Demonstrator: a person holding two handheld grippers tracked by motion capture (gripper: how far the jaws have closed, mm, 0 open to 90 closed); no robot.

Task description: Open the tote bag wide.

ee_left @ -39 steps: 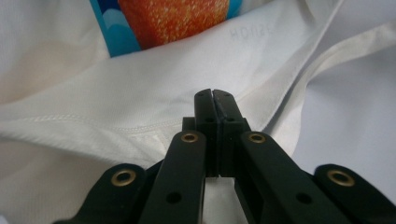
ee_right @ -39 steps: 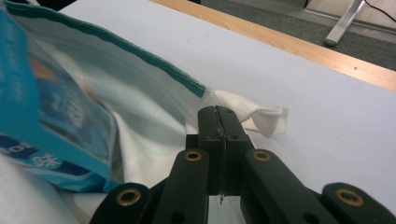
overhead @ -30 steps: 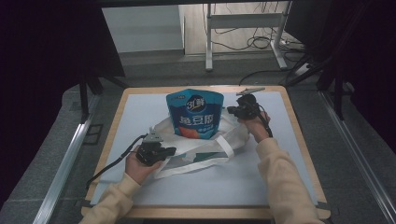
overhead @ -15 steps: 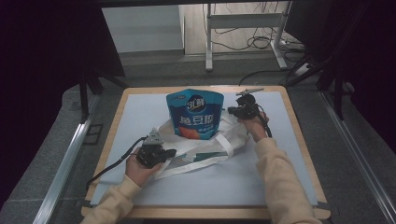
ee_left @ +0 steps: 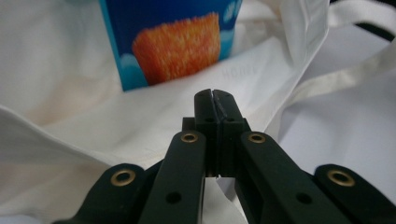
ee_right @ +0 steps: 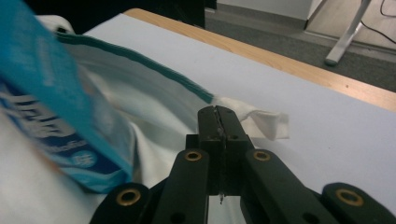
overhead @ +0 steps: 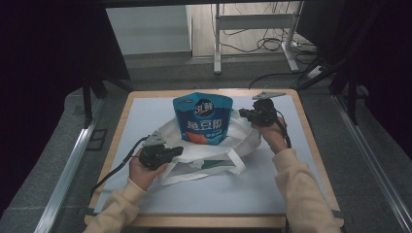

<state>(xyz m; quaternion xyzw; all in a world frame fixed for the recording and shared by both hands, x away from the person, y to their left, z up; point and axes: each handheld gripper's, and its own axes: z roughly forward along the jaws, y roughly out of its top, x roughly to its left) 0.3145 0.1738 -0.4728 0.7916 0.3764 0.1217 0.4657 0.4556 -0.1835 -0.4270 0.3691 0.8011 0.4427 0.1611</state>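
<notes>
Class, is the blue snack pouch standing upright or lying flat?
Upright: the blue snack pouch stands inside the open white cloth tote bag, its top above the rim.

Table (overhead: 145,97) — a mat (overhead: 204,199) is laid over its top. On the mat, near the middle, a cloth bag (overhead: 243,138) is spread flat, its straps (overhead: 233,167) trailing toward the near edge. A snack pouch (overhead: 202,119) is stood in the bag's mouth, toward the far side. The left gripper (overhead: 179,151) is placed at the bag's near left edge; the right gripper (overhead: 242,114) at its far right edge, just beside the pouch. Behind the table — a floor with a stand (overhead: 252,22) and cables (overhead: 272,44).
</notes>
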